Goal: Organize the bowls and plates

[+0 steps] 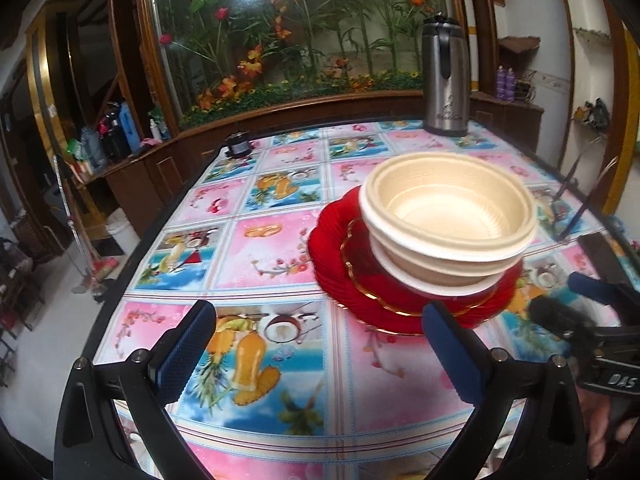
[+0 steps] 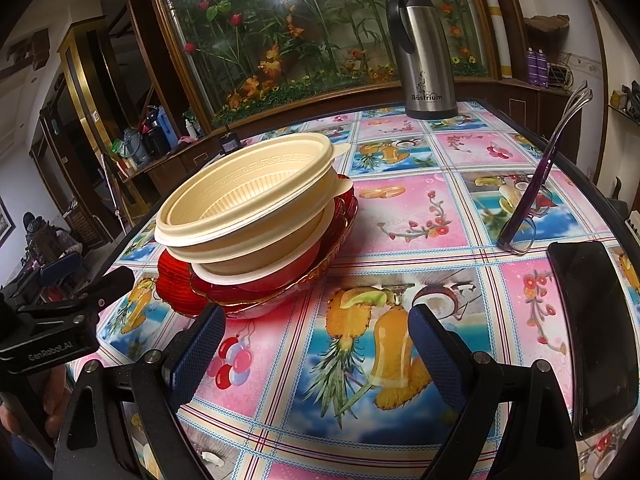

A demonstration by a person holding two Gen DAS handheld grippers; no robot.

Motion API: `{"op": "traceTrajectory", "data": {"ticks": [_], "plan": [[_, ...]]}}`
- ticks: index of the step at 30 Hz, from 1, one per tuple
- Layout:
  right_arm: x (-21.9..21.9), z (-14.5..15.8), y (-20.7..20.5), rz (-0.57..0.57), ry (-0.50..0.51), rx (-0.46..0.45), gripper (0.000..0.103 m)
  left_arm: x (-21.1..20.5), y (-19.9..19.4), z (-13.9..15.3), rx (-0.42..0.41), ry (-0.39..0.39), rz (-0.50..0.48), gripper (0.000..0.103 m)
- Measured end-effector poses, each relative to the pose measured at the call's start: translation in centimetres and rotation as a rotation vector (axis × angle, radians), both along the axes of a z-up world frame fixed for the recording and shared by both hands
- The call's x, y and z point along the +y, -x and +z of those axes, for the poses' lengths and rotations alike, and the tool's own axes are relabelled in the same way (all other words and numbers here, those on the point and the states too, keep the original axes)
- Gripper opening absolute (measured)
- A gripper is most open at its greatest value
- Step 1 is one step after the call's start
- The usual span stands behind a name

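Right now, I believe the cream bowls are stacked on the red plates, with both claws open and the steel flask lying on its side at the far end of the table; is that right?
Not quite: the steel flask stands upright at the far end, as the right wrist view shows. The rest holds: the cream bowls sit stacked on the red plates, and the left claw and right claw are open.

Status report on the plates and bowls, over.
Left claw open, empty. Right claw open, empty. Cream bowls stacked on red plates, top bowl tilted. Nothing between claws and stack.
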State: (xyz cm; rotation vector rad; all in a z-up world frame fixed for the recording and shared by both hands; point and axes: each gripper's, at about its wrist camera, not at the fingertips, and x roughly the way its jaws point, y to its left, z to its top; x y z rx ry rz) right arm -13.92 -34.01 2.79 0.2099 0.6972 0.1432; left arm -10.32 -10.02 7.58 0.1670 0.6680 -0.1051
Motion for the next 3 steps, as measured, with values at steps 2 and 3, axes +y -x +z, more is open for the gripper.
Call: {"op": "traceTrajectory", "data": {"ticks": [2,3], "plan": [[0.12,0.01,-0.01,0.001,-0.001,0.0,0.095,0.46,0.45,0.28,-0.018,0.016,0.003,0.103],[0.0,-0.03,0.05,0.001,-0.002,0.0,0.095,0.33,0.66,0.36,-0.022,0.013,-0.001,0.103]]}}
